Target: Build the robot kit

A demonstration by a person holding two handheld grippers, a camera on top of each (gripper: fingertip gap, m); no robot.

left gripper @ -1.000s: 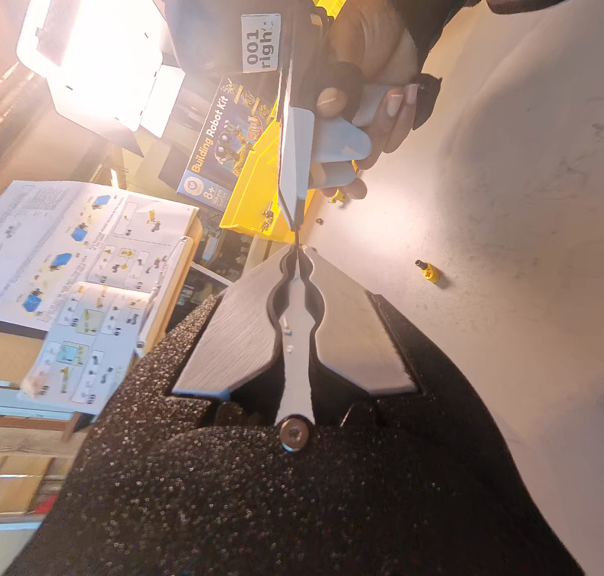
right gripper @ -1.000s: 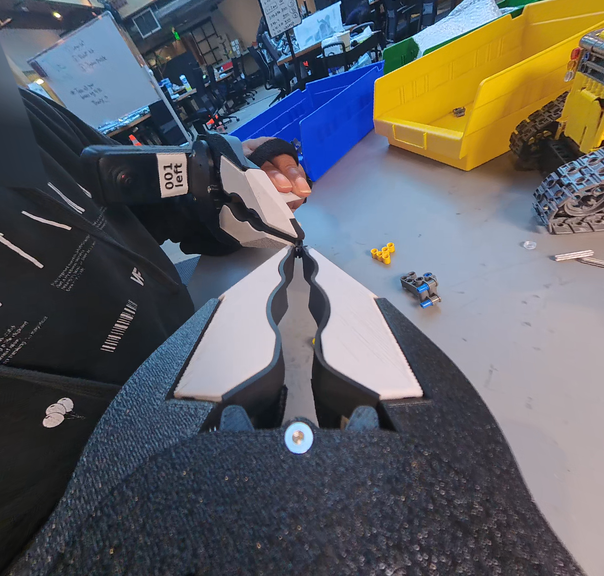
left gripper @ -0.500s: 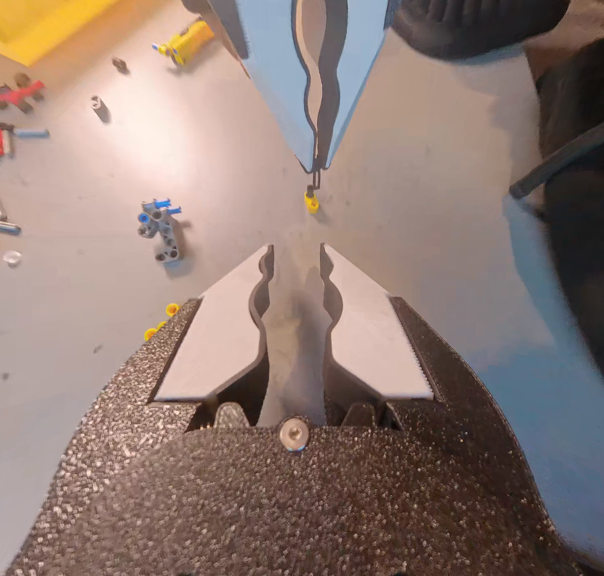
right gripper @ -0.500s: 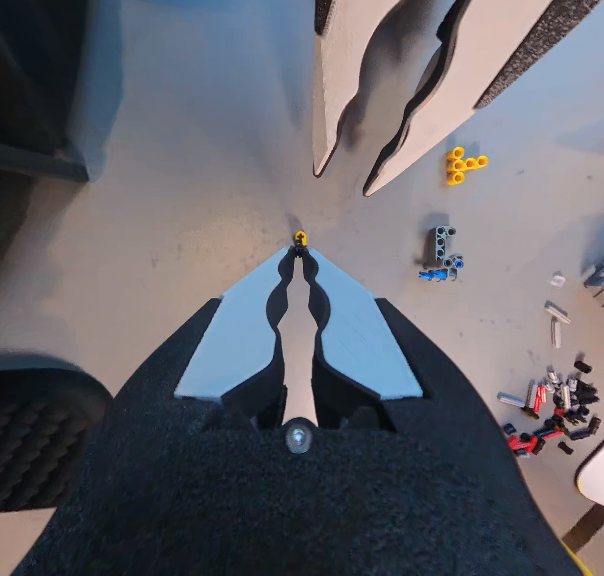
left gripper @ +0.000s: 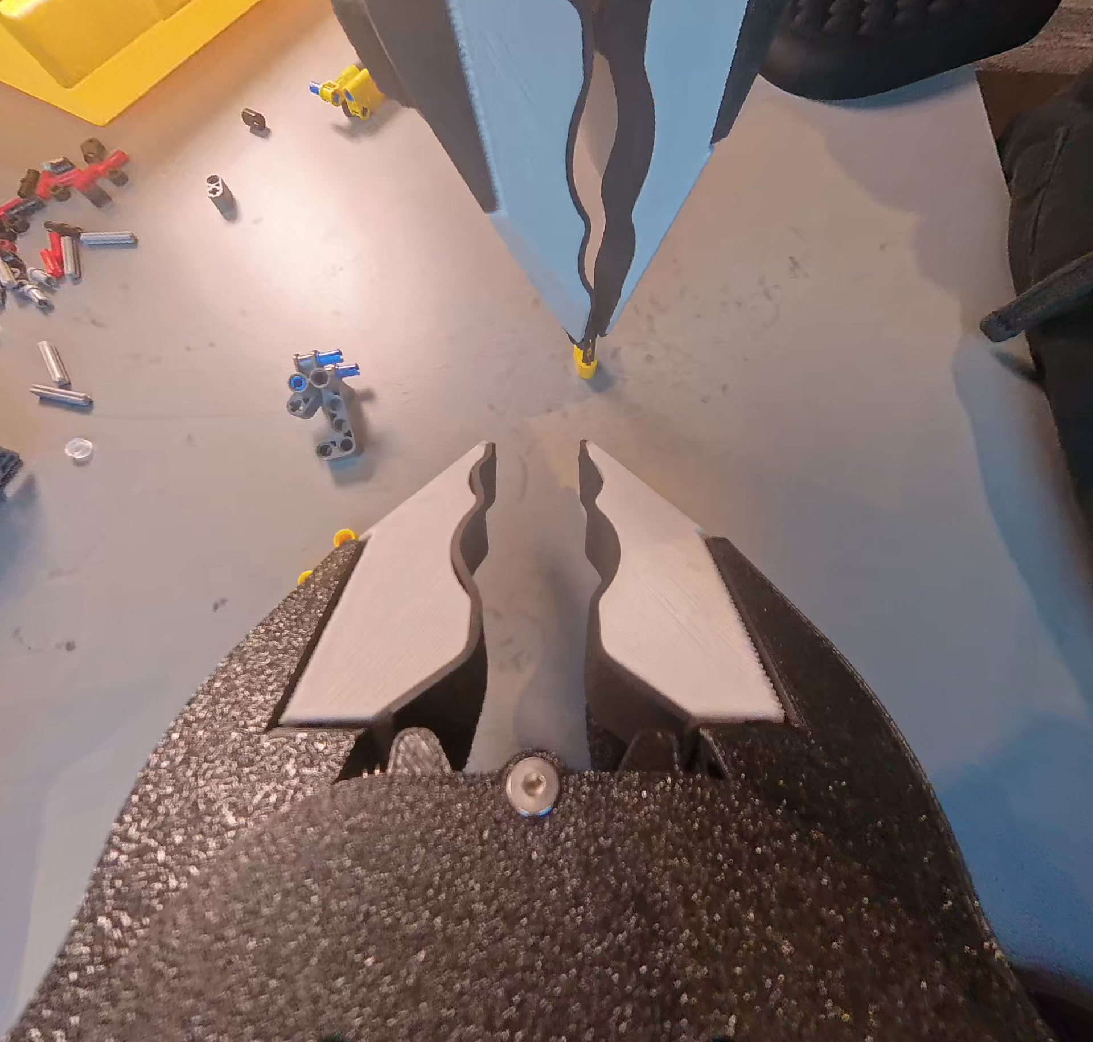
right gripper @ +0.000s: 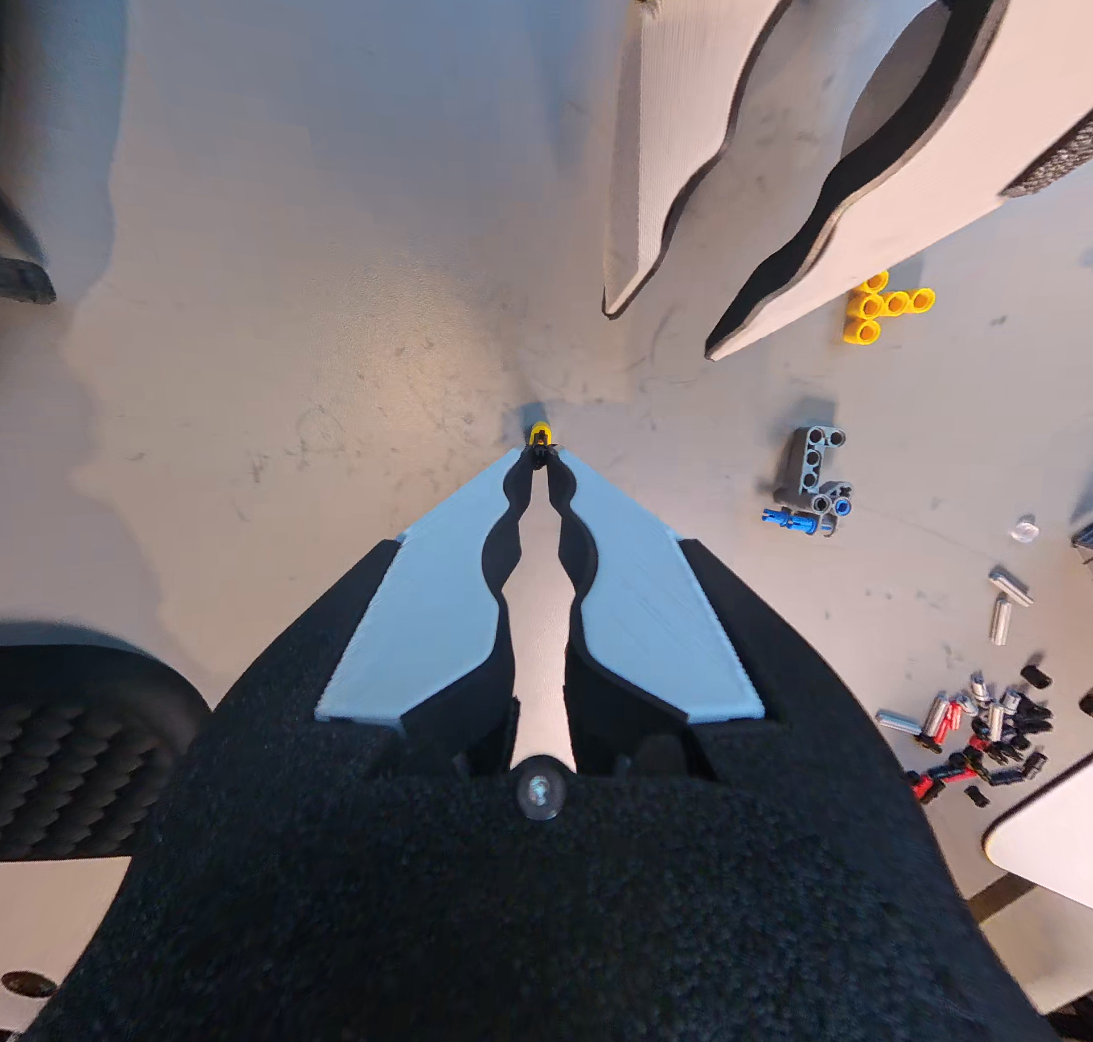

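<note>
At the frame centre, the right gripper point(right gripper: 537, 451) pinches a small yellow-and-black plastic pin point(right gripper: 539, 437) on the grey table point(right gripper: 296, 363), while the left gripper point(left gripper: 537, 451) hovers open and empty nearby.

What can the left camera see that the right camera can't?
Only the left wrist view shows the yellow bin, a yellow piece with blue pins and a black chair seat.

Only the right wrist view shows all of the yellow T-shaped piece and a white board corner.

Both show the grey table, the grey angled beam with blue pins, and the small yellow-and-black pin pinched by the right gripper, while the left gripper is open and empty.
</note>
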